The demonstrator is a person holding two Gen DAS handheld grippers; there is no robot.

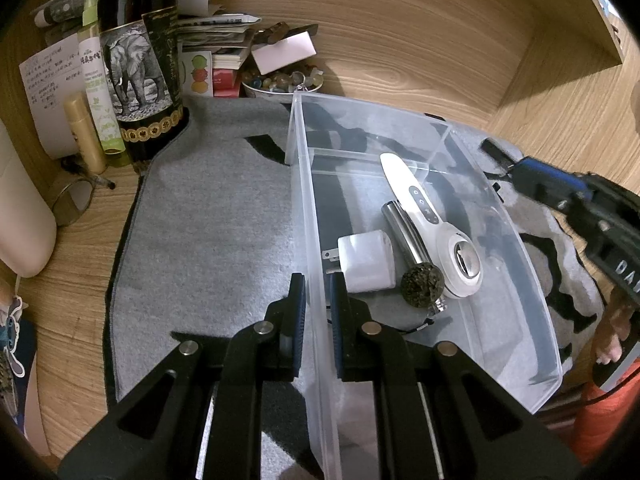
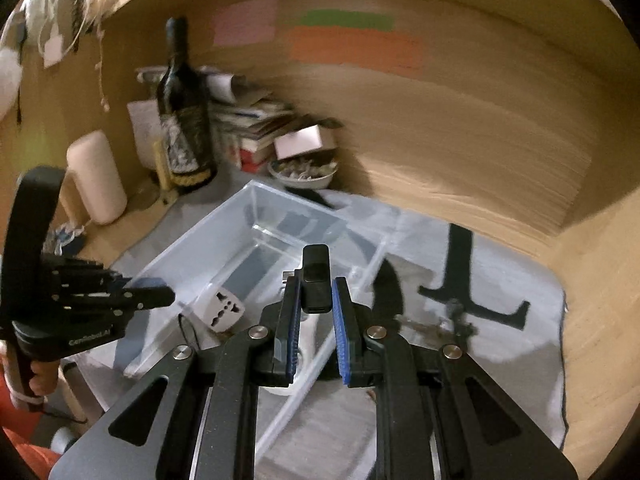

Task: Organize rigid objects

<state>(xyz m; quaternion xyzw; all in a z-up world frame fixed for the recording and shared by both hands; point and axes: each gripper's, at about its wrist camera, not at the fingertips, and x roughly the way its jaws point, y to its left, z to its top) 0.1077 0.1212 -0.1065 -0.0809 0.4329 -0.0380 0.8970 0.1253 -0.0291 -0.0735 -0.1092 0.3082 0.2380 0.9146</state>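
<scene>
Mat spreads grey over the wooden desk, and on it sits the clear bin, its near wall straddled by the left gripper with a finger on each side, though I can't tell if they're touching it. Inside lie a white wand, a steel tube and a plug; right gripper hangs above the bin, pinching a small black stick

adapter in bin, bottle behind
</scene>
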